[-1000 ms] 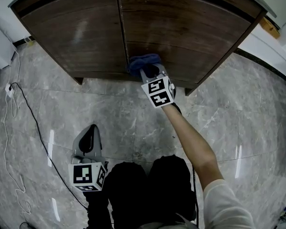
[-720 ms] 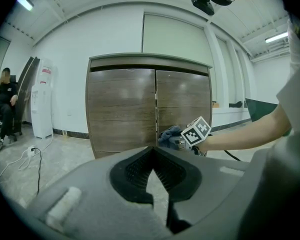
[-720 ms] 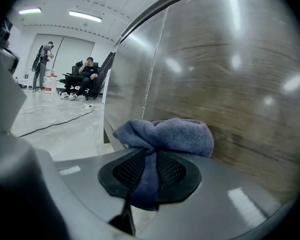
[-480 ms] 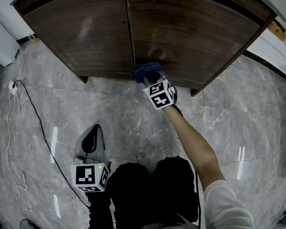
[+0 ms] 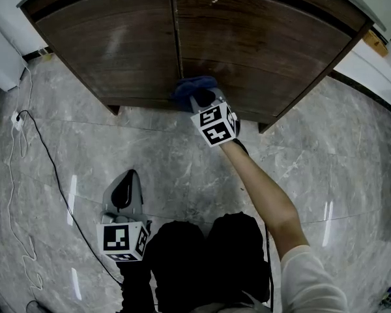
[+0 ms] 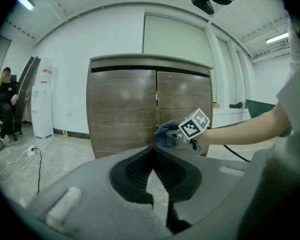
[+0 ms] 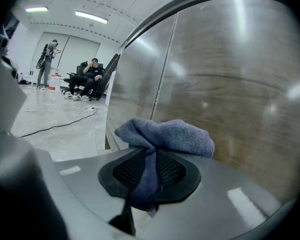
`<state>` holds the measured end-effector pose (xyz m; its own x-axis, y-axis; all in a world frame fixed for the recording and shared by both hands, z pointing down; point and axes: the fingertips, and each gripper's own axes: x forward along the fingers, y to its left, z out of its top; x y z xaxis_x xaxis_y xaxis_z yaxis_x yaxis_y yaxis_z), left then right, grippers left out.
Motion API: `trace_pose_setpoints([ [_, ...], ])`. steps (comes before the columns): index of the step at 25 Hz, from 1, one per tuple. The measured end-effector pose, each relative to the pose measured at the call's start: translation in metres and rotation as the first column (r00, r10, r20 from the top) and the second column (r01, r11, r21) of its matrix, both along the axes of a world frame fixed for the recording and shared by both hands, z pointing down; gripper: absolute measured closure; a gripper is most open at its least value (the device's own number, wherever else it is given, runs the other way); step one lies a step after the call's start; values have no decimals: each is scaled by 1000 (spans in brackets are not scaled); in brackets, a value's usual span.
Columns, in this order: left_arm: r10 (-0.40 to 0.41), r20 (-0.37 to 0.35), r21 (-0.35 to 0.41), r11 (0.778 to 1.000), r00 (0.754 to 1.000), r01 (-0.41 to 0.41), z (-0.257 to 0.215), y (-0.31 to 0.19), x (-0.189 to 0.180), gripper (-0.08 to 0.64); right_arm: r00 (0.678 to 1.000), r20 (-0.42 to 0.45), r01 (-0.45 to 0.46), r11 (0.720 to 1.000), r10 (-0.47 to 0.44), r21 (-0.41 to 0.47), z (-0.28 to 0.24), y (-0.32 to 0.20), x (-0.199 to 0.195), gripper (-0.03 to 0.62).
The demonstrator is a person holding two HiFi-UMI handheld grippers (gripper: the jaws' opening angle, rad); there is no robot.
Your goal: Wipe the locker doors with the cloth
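The locker has two dark wood doors, left [image 5: 111, 38] and right [image 5: 267, 38], with a seam between them. My right gripper [image 5: 201, 98] is shut on a blue cloth [image 5: 192, 85] and holds it against the lower part of the right door, just right of the seam. In the right gripper view the cloth [image 7: 170, 136] bulges out of the jaws against the door [image 7: 240, 84]. My left gripper [image 5: 122, 197] hangs low by the person's legs, well back from the locker, shut on nothing. Its own view shows the cloth [image 6: 165, 131] on the door ahead.
Grey marble floor [image 5: 182, 168] runs up to the locker base. A white cable [image 5: 13, 175] and a black cable [image 5: 52, 175] trail across the floor at the left. A water dispenser [image 6: 42, 104] and a seated person [image 6: 5, 99] are off to the left.
The right gripper with the cloth slid a little down the door, then back up and left toward the seam. The left gripper stayed still.
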<state>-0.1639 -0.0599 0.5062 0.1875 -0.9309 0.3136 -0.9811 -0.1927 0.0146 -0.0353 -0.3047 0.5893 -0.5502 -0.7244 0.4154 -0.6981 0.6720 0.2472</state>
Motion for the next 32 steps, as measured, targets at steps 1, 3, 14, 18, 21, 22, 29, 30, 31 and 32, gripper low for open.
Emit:
trace_pose_setpoints([
  [1, 0, 0, 1, 1000, 1000, 0, -1, 0, 0, 560, 1000, 3, 5, 1000, -5, 13, -9, 0, -2, 518],
  [3, 2, -2, 6, 1000, 1000, -2, -3, 1, 1, 560, 1000, 9, 12, 999, -13, 39, -27, -1, -6, 518],
  [14, 1, -4, 27, 1000, 1000, -1, -14, 6, 0, 559, 998, 44, 28, 985, -36, 170, -116, -5, -16, 518],
  [18, 2, -3, 35, 999, 1000, -2, -18, 7, -1, 560, 997, 55, 37, 971, -51, 236, -164, -7, -24, 518],
  [21, -1, -6, 36, 999, 1000, 1, -19, 9, -2, 560, 995, 70, 45, 962, -66, 271, -195, -8, -33, 518],
  [22, -1, -7, 35, 999, 1000, 2, -18, 10, -2, 560, 995, 72, 47, 959, -70, 279, -203, -8, -36, 518],
  [29, 0, -17, 31, 1000, 1000, 0, -16, 12, 0, 560, 993, 86, 49, 950, -80, 309, -242, -11, -43, 518],
  [30, 0, -19, 33, 999, 1000, 1, -16, 12, 0, 560, 993, 86, 49, 949, -80, 312, -245, -11, -44, 518],
  [31, 0, -19, 34, 999, 1000, 0, -17, 12, 0, 560, 993, 87, 48, 948, -80, 315, -248, -11, -45, 518],
  [32, 1, -19, 36, 999, 1000, -1, -18, 11, 0, 560, 993, 88, 47, 947, -78, 318, -250, -11, -45, 518],
])
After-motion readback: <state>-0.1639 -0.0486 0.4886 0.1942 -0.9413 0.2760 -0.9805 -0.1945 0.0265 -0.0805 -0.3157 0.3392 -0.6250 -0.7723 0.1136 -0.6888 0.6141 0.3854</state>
